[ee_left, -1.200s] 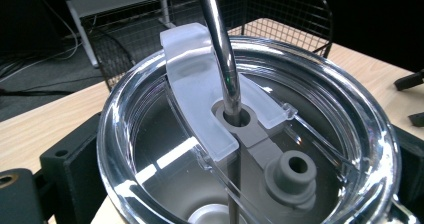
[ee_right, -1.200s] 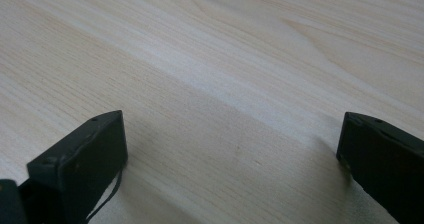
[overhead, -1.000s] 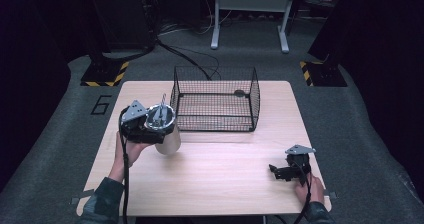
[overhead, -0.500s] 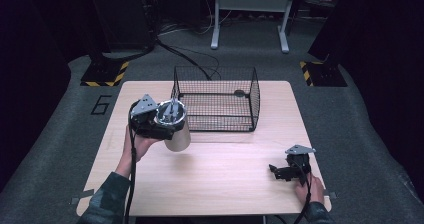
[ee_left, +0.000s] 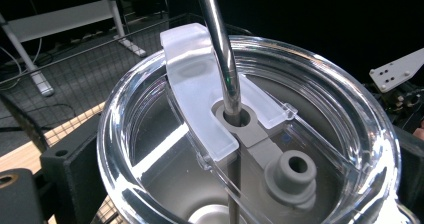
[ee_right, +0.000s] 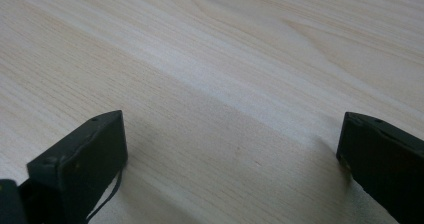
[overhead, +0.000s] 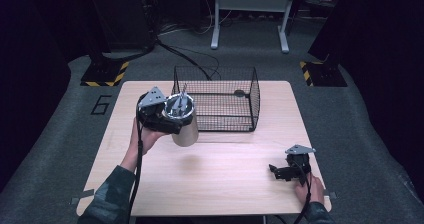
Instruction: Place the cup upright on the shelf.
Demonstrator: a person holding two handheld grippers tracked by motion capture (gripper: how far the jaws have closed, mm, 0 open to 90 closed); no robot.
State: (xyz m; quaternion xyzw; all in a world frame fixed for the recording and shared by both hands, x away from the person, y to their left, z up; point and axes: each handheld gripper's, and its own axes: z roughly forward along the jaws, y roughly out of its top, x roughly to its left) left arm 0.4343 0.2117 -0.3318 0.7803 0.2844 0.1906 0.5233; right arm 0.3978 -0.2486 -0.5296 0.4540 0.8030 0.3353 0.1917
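Observation:
A steel tumbler (overhead: 184, 126) with a clear lid (ee_left: 250, 129) and a metal straw (ee_left: 220, 54) hangs above the table, just left of the wire basket (overhead: 216, 101). My left gripper (overhead: 167, 118) is shut on the tumbler, its black jaws on either side of the body in the left gripper view. My right gripper (overhead: 281, 171) rests low on the table near the front right corner. Its jaws stand wide open over bare wood (ee_right: 235, 109), with nothing between them.
The black wire basket stands at the back middle of the wooden table (overhead: 225, 184), with a small dark thing (overhead: 239, 92) inside at its far right. Dark floor, cables and a stand's legs (overhead: 247, 14) lie beyond the table.
My left gripper has carried the tumbler to the right and slightly forward, closer to the basket's left front corner. The right gripper has not moved.

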